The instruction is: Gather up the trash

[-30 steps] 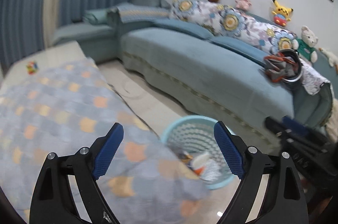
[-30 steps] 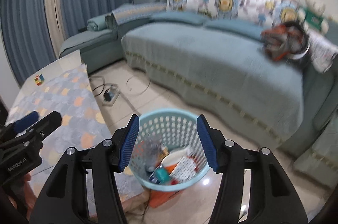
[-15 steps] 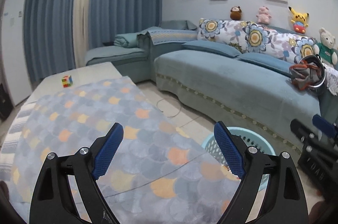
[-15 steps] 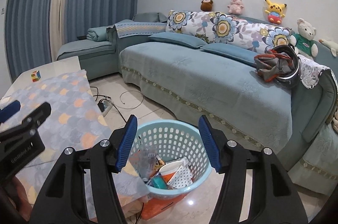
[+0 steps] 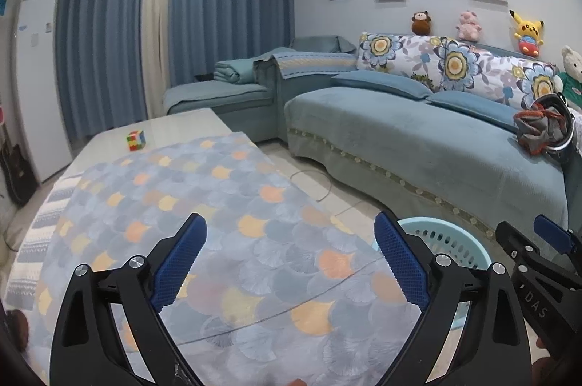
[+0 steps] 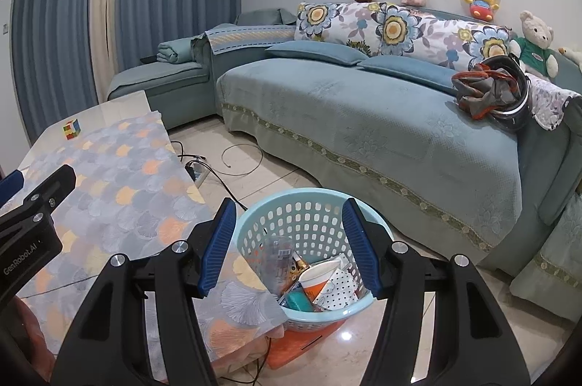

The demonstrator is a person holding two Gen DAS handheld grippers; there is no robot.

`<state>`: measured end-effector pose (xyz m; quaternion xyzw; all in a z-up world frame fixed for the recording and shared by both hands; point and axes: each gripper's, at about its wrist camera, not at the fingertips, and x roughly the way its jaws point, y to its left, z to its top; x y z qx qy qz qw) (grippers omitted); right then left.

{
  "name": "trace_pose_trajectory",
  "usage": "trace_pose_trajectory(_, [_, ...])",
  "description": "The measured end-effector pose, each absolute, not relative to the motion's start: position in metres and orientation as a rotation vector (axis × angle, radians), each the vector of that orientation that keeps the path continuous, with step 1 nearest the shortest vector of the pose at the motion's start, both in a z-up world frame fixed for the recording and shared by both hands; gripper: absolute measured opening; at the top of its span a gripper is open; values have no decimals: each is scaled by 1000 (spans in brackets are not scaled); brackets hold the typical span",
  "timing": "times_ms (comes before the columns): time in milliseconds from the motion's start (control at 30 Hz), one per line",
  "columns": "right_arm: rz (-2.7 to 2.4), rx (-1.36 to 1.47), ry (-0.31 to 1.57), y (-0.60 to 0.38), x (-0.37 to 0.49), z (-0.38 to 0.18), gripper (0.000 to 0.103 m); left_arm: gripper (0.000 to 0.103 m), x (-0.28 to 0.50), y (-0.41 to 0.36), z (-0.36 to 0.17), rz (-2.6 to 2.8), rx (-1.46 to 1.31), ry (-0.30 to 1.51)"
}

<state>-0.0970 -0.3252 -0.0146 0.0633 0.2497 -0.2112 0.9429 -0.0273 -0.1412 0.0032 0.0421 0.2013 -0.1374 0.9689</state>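
A light blue perforated basket stands on the floor beside the low table and holds trash: a paper cup, a clear wrapper and small packets. My right gripper hovers above the basket, open, with nothing between its fingers. My left gripper is over the patterned tablecloth; its jaws are opening and hold nothing. In the left wrist view the basket's rim shows past the right finger, with the right gripper beside it. The tablecloth shows no trash in either view.
A colour cube sits on the table's bare far end. A long blue sofa runs behind, with a helmet and cloth on it. Cables and a power strip lie on the tiled floor. An orange object lies under the basket.
The left wrist view has swung from the basket up and across to the tabletop, and its jaws stand slightly wider. The right gripper has dropped a little towards the basket.
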Motion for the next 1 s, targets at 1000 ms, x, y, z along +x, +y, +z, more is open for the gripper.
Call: trace_pose_trajectory(1000, [-440, 115, 497, -324, -100, -18, 64, 95, -27, -135, 8, -252, 78, 391])
